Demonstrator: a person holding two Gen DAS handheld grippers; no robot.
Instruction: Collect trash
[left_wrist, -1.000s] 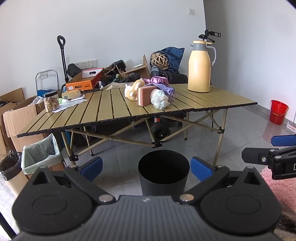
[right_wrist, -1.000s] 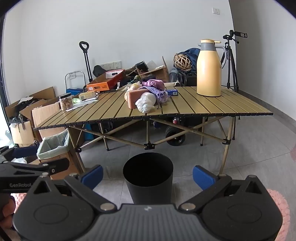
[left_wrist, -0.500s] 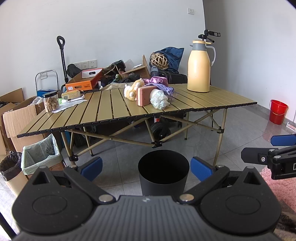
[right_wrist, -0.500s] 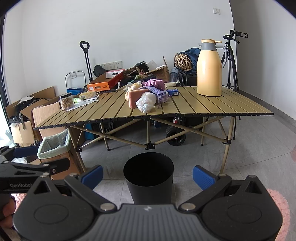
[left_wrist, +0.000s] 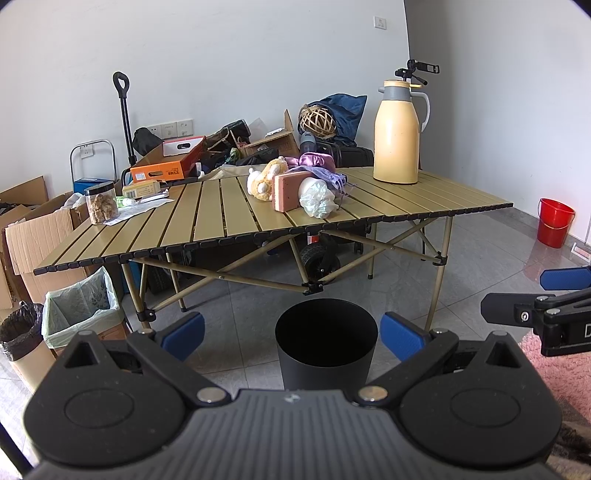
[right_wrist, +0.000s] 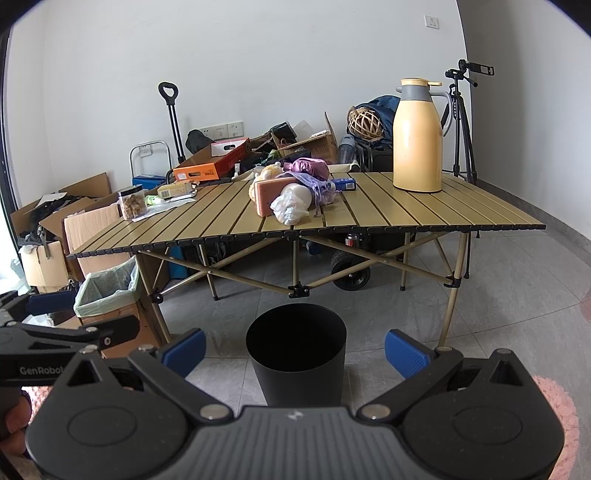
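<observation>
Both fingers wide, empty; black bin (left_wrist: 325, 343) base hidden; crumpled white bag (left_wrist: 317, 198) on table (left_wrist: 221, 218)

white walls (left_wrist: 258, 55), grey tiled floor (right_wrist: 517, 295), slatted table (left_wrist: 229, 218)

both claws eased slightly nearer, table (left_wrist: 229, 218) closer

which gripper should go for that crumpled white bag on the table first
Probably the right gripper: the white plastic bag sits almost straight ahead of it, whereas the left gripper sees it slightly off-centre. Both are open, empty and low.
</observation>
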